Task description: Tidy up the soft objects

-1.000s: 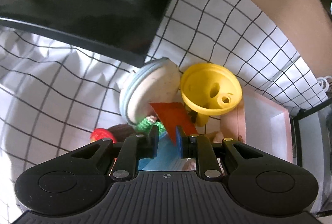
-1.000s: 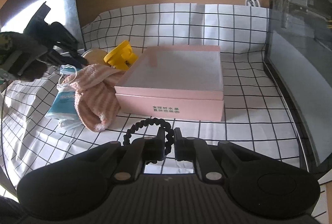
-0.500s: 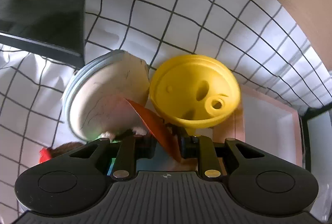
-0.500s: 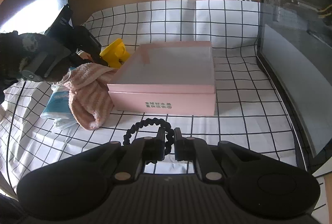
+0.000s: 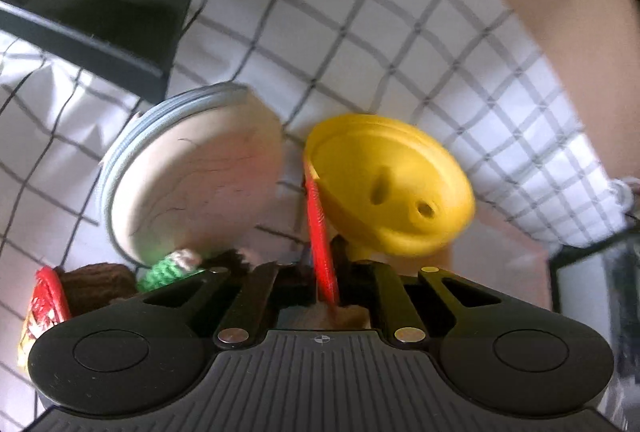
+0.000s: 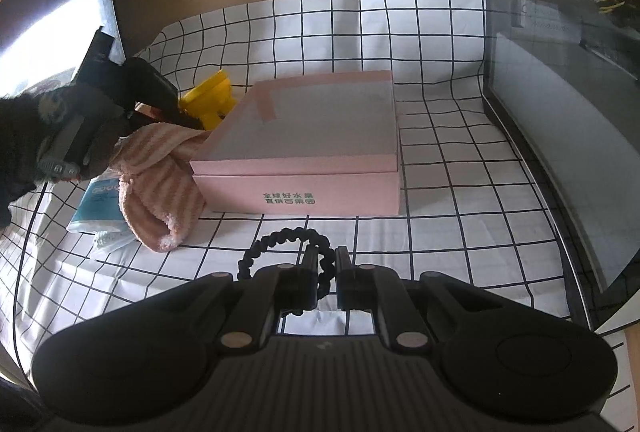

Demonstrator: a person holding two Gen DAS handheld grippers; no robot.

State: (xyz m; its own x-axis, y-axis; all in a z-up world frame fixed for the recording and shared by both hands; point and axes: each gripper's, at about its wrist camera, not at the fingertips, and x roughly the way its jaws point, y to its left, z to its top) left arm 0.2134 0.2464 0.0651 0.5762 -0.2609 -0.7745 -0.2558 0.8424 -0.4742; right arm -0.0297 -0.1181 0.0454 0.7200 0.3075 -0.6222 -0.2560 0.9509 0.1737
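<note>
Worktop: wooden, covered w/ white black-grid cloth (image 6: 440,192); the pink lidded cardboard box (image 6: 304,148) sits mid-cloth & is the landmark.
Box: closed, green print on its front face.
Glass panel: dark-framed pane (image 6: 560,104) standing to the right of the box.
Sock: pink-striped fluffy sock (image 6: 156,188) draped against the box's left side, toe end on the cloth.
Round cushion: cream disc w/ pale blue rim (image 5: 188,180), tilted, left of the box, just beside the yellow plastic funnel-shaped piece (image 5: 388,192).
Funnel piece: at the box's far left corner, mouth tilted toward the left wrist cam.
Tissue pack: blue & white soft packet (image 6: 100,204) left of the box, partly under the sock.
Knit bits: green crochet piece (image 5: 168,268) & brown knit item (image 5: 96,288) below the cushion; details blurred.
Left gripper (image 5: 326,284): jaws parted, a thin red-orange sheet (image 5: 320,232) edge-on between them; can't tell if it is actually pinched.
Right gripper (image 6: 327,276): in front of the box, jaws clenched on a black beaded hair tie (image 6: 280,244), loop sticking out to the left.
</note>
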